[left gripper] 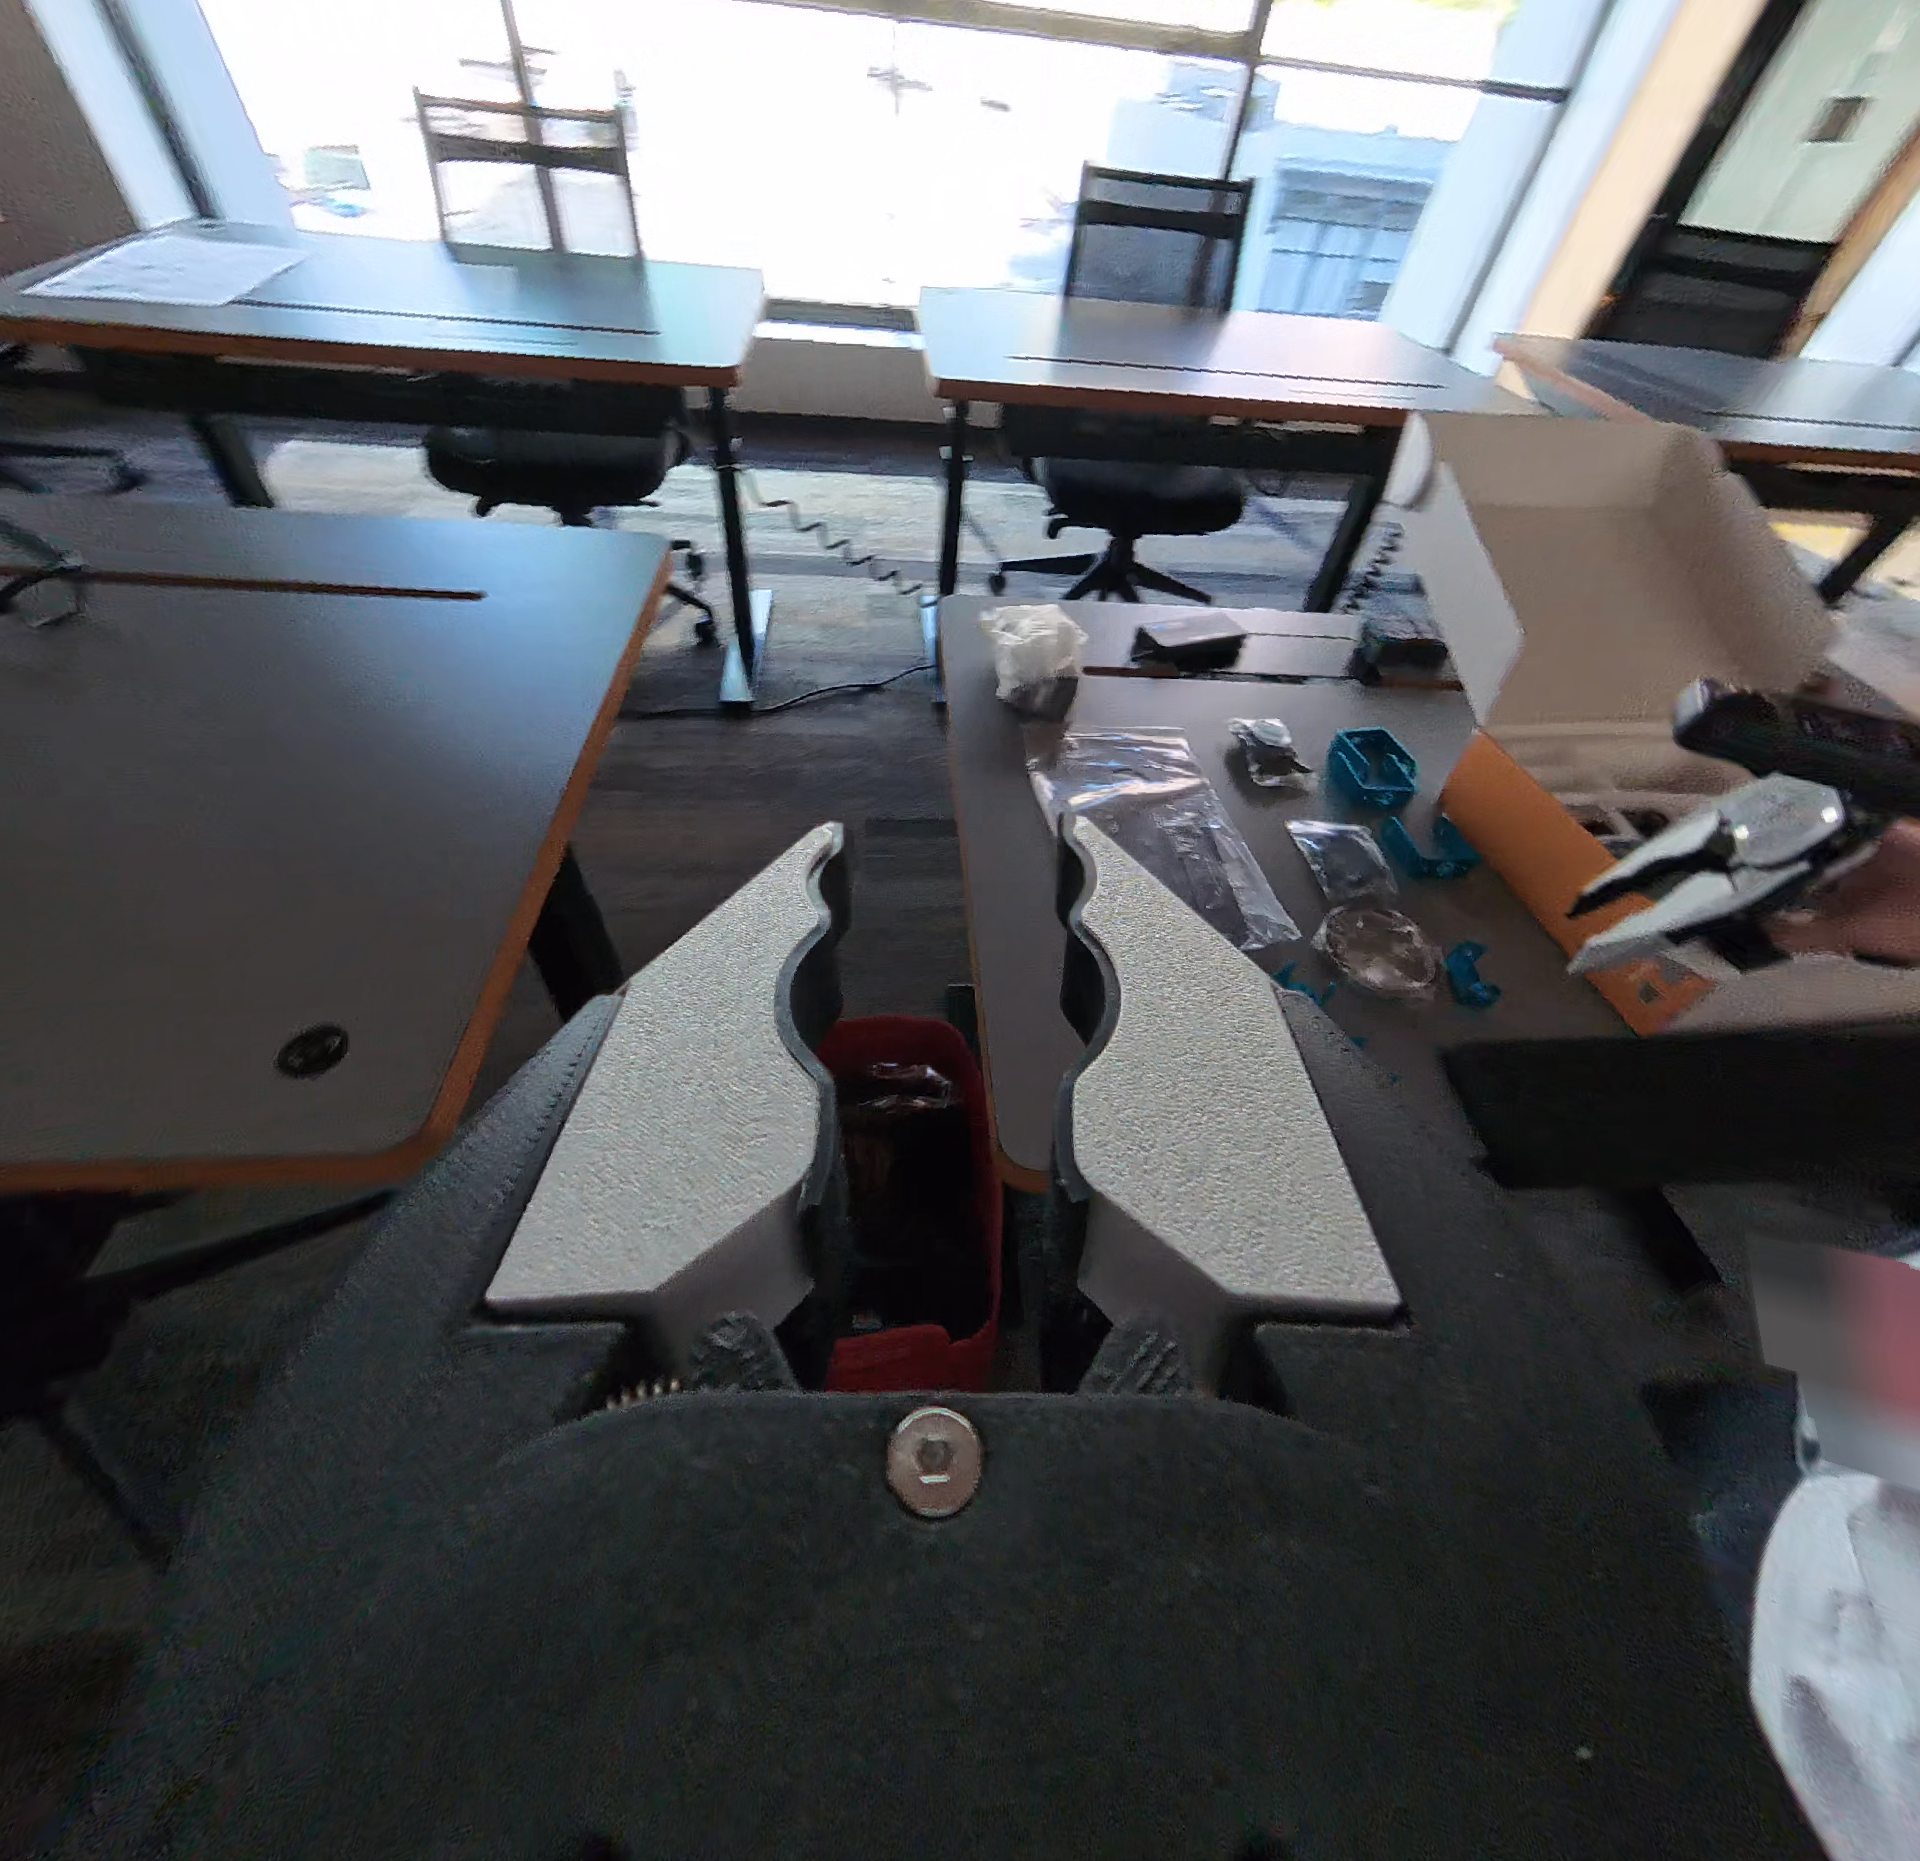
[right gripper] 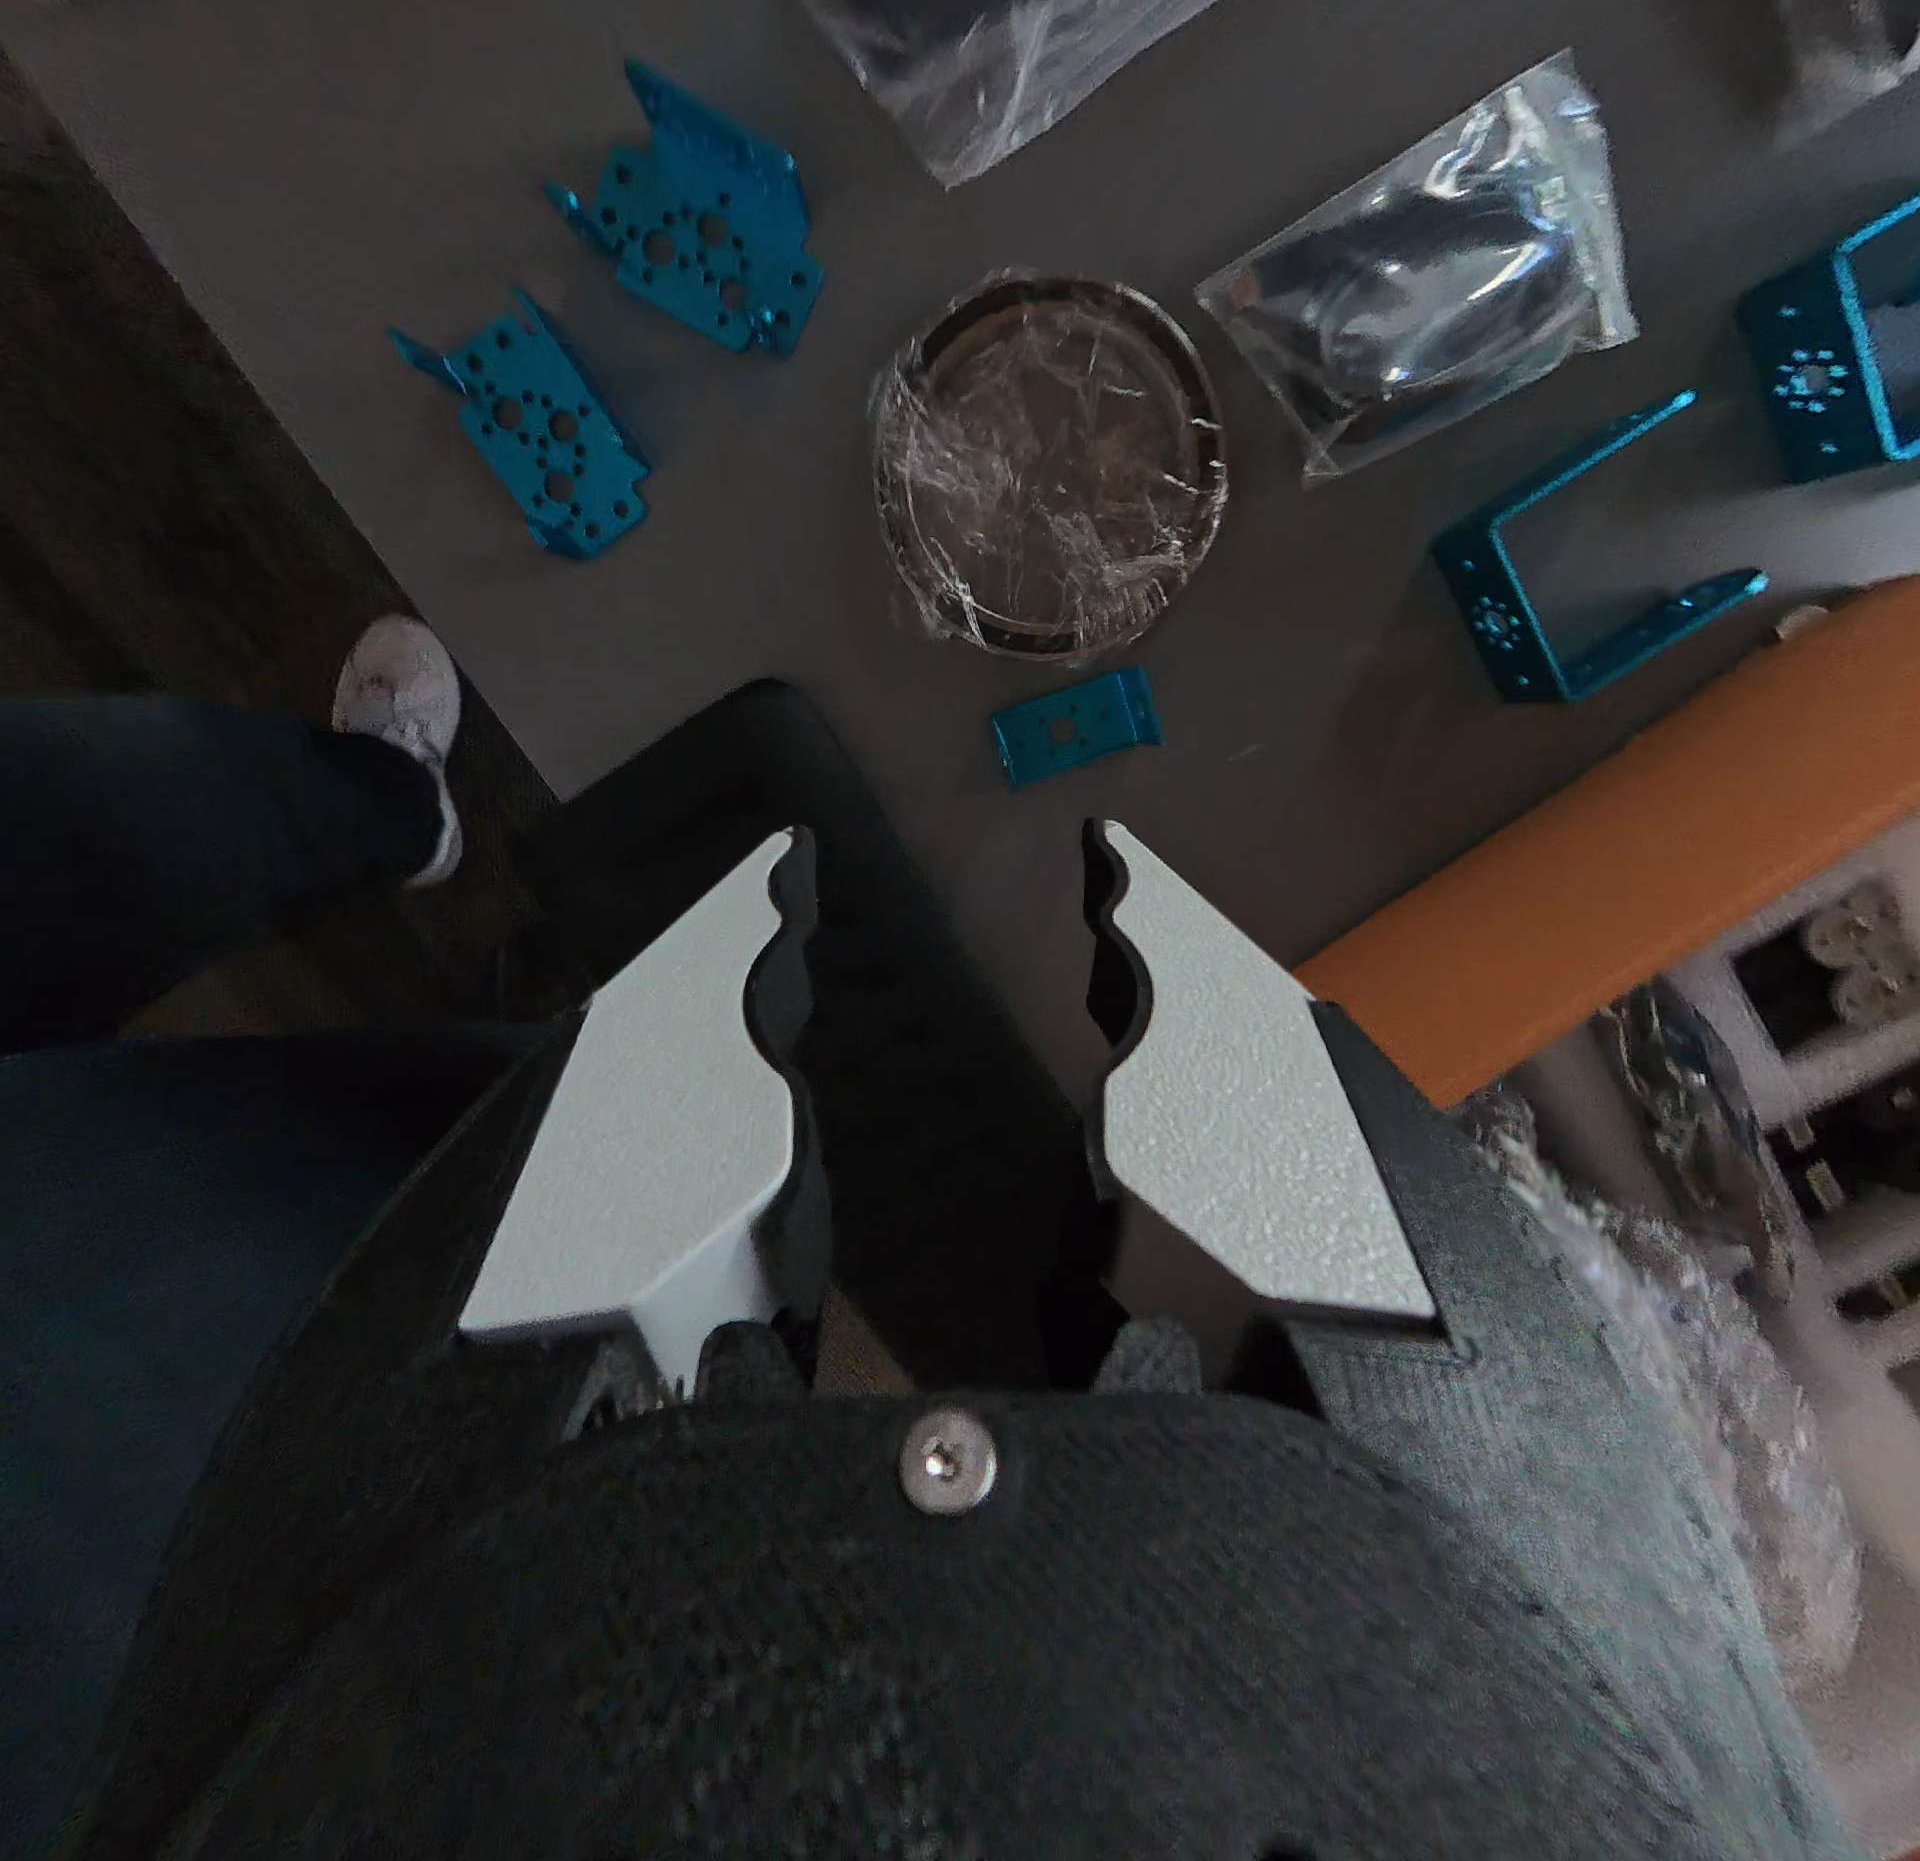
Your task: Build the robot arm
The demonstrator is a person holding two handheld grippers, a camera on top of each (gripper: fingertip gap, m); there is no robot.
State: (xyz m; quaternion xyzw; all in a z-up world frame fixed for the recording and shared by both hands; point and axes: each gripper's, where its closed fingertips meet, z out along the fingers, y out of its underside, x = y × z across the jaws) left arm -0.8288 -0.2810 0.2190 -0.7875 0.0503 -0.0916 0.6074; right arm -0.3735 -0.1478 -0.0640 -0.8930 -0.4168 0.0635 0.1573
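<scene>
My left gripper [left gripper: 951, 845] shows speckled pale-grey fingers on a black body, and below it I see a red bin [left gripper: 914, 1209]. My right gripper [right gripper: 948, 843] has white fingers edged black. The desk [right gripper: 312, 128] under it is dark grey. On it I see blue plates [right gripper: 707, 222] dotted with round holes, blue brackets [right gripper: 1579, 596], a clear-wrapped brownish disc [right gripper: 1049, 466] and an orange box [right gripper: 1621, 835].
</scene>
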